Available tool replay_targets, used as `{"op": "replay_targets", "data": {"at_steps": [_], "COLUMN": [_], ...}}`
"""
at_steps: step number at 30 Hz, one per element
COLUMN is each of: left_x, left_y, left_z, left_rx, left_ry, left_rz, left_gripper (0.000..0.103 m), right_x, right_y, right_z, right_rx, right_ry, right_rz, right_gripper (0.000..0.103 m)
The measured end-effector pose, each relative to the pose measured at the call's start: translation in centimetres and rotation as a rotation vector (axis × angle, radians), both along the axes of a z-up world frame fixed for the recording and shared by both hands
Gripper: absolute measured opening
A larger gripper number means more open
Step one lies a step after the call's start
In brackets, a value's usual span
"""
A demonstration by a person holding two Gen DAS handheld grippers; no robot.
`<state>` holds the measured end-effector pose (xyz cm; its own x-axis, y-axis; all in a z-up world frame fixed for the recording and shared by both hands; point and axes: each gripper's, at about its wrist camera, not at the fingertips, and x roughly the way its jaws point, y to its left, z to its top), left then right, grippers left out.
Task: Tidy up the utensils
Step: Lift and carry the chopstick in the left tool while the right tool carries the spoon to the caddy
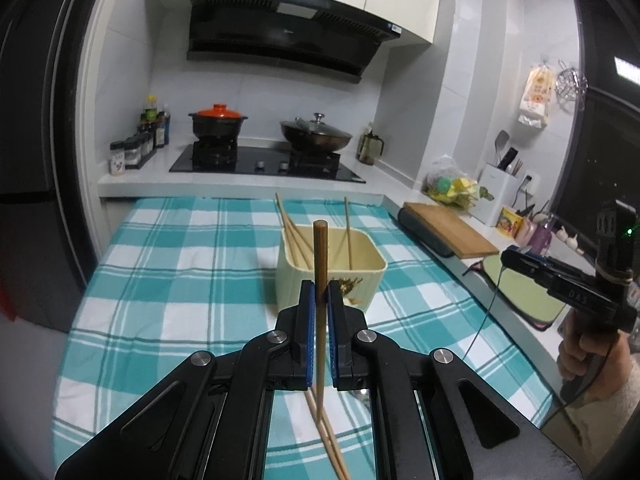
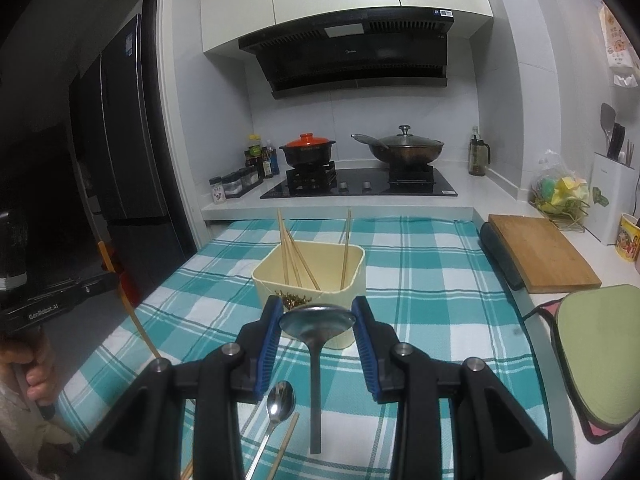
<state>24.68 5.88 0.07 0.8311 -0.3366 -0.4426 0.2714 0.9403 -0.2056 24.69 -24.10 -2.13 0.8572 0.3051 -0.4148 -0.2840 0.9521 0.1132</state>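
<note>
My left gripper (image 1: 320,294) is shut on a brown chopstick (image 1: 320,256) and holds it nearly upright just in front of the cream utensil box (image 1: 332,280). The box holds several chopsticks (image 1: 294,240). More chopsticks (image 1: 332,446) lie on the cloth below the gripper. My right gripper (image 2: 316,312) is shut on the bowl of a metal ladle-like spoon (image 2: 318,320), its handle hanging down, close in front of the box (image 2: 310,270). A smaller spoon (image 2: 278,402) and a chopstick (image 2: 286,446) lie on the cloth beneath. The left gripper with its chopstick also shows at the left of the right wrist view (image 2: 114,272).
A teal checked cloth (image 1: 180,280) covers the table. A wooden cutting board (image 2: 540,254) and a green mat (image 2: 600,344) lie on the right counter. Behind are a stove (image 2: 360,186) with two pots and spice bottles (image 2: 240,180). A dark fridge (image 2: 120,140) stands left.
</note>
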Motion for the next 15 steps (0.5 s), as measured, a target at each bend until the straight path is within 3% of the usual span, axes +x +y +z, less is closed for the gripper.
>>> {"op": "replay_targets", "data": {"at_steps": [8,15], "left_x": [4.5,11.0], "left_y": [0.1,-1.5], "left_z": [6.5,9.5], "left_rx": [-0.028,-0.043], "left_ry": [-0.087,-0.143], "left_rz": [-0.014,-0.011], "left_gripper": [0.004,0.004], "right_x": [4.4,10.3], "right_y": [1.0,2.3], "right_z": [5.0,8.2], "right_rx": [-0.013,-0.004], "right_ry": [-0.068,-0.126], "right_rz": [0.014,0.005], "right_gripper": [0.036,0.036]}}
